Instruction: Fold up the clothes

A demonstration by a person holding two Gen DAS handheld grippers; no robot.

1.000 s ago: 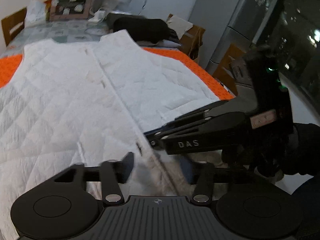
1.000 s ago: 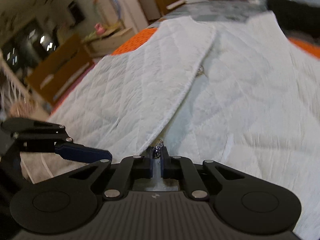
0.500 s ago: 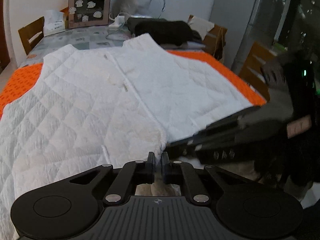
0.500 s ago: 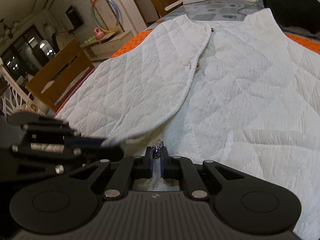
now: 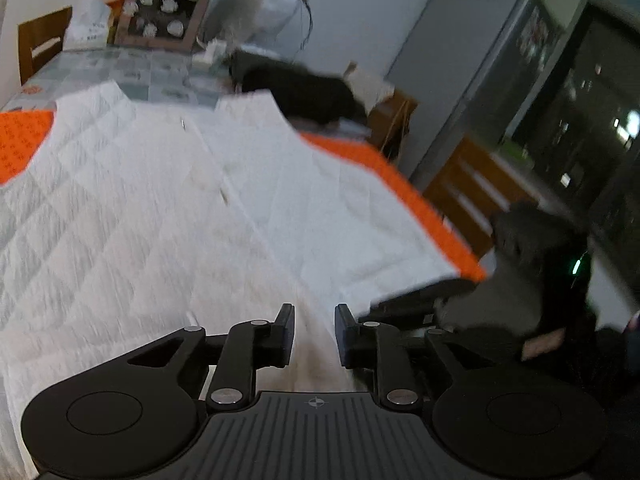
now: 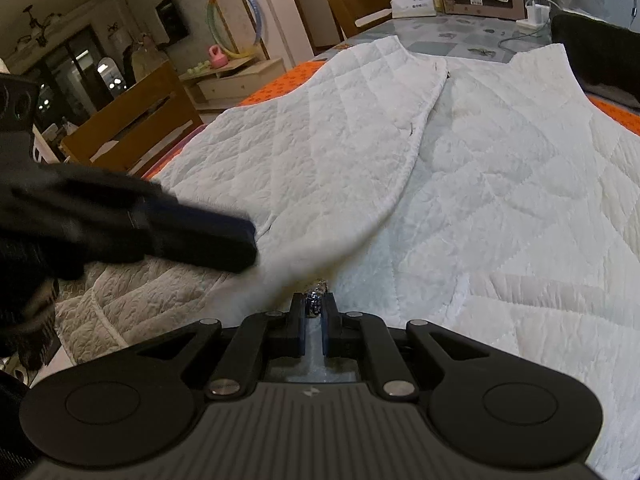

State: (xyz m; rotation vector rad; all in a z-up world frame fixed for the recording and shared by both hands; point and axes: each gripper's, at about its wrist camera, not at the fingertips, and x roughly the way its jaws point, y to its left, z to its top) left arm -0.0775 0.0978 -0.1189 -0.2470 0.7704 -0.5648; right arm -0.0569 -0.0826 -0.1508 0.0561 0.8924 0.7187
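A white quilted vest (image 5: pixel 160 200) lies spread, front up, on an orange mat (image 5: pixel 24 140) over the table. In the left wrist view my left gripper (image 5: pixel 315 312) sits at the vest's near hem. Its jaws are opening, and the hem's cloth lies in the gap without being pressed. My right gripper (image 6: pixel 314 300) is shut on the bottom hem of the vest (image 6: pixel 480 180), right at the small metal fastener on the front edge. The left gripper (image 6: pixel 224 240) shows blurred on the left panel, close to the right one. The right gripper (image 5: pixel 416 296) appears blurred beside the left.
A black bag (image 5: pixel 304 96), a framed box (image 5: pixel 164 12) and a tissue pack stand at the table's far end. Wooden chairs (image 6: pixel 140 128) flank the table on the left, with another chair (image 5: pixel 472 196) and a fridge (image 5: pixel 480 80) to the right.
The left gripper went from open to shut on the left panel's hem, then slid toward the right gripper and its jaws parted again. The right gripper stayed shut at the hem.
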